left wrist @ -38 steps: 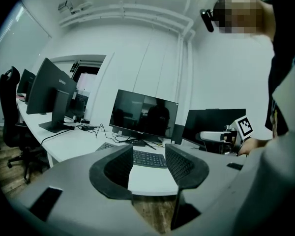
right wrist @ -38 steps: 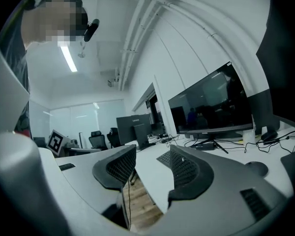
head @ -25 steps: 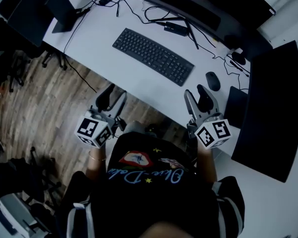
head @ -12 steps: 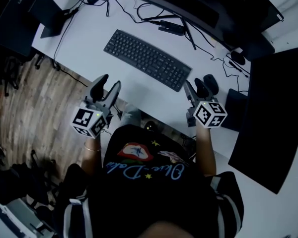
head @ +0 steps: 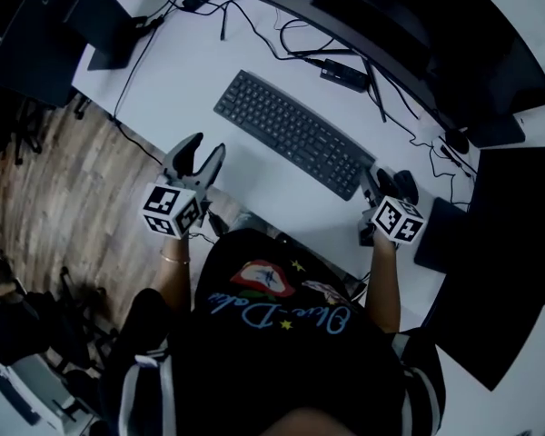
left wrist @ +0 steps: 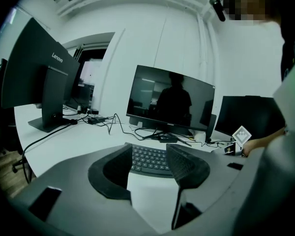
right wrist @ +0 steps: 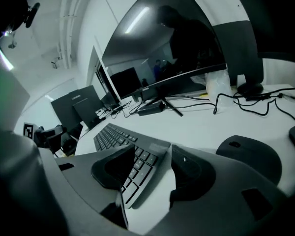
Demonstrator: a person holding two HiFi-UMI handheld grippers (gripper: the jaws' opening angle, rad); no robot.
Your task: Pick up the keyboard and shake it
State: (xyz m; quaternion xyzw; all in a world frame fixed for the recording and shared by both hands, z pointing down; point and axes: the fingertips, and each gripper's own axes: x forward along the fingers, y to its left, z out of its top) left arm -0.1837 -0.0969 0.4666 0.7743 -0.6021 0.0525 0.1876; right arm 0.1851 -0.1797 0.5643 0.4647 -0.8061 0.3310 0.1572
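The keyboard (head: 293,134) lies flat on the white counter (head: 177,62), set at a slant, its left end farther from the person than its right end. A strip of bare counter runs along its near long edge, down to the counter's near rim, beyond which the wooden floor (head: 64,180) shows. The left tool (head: 200,153) hangs released over that near rim, apart from the keyboard's left end, with open counter between them; in the left gripper view its jaws stand apart with nothing gripped, the keyboard (left wrist: 150,160) seen beyond the gap. The right tool (head: 378,176) is at the keyboard's right end, and its jaws have just been opening; in the right gripper view the keyboard's (right wrist: 115,136) near right corner sits in the gap between them, the pads not pressing on it. Room is tight there: the mouse (head: 405,187) lies just right of this tool. Past the keyboard's far edge the counter is crowded with cables (head: 282,34), a small black adapter (head: 345,75) and the curved monitor (head: 409,34). Another monitor (head: 45,25) stands at the far left corner.
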